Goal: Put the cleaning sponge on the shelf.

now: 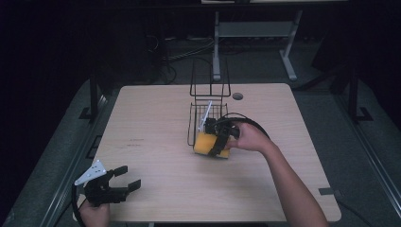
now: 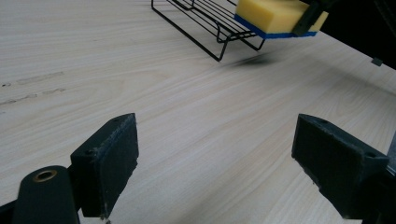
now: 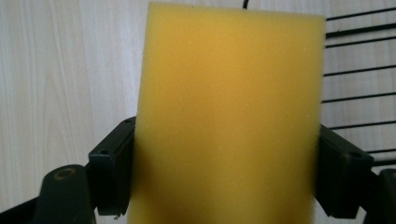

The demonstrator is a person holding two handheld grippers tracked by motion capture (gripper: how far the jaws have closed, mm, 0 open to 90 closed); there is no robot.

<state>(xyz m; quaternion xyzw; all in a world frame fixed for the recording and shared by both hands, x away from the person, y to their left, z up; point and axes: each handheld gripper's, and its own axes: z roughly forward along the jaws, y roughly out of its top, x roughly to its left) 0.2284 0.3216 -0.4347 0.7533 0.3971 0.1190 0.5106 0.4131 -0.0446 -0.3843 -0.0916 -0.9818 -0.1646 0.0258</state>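
Two jaws of the right gripper [image 1: 218, 142] clamp a yellow sponge [image 1: 206, 143] by its sides, holding it lifted off the table [image 1: 151, 142] just at the near end of the black wire rack [image 1: 208, 109]. The left gripper [image 1: 122, 181] rests at the table's near left corner, jaws spread wide around nothing, well apart from the sponge.

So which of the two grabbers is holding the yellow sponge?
The right gripper, by the wire rack. Its fingers squeeze the sponge from both sides. The left gripper sits open near the table's front corner, holding nothing.
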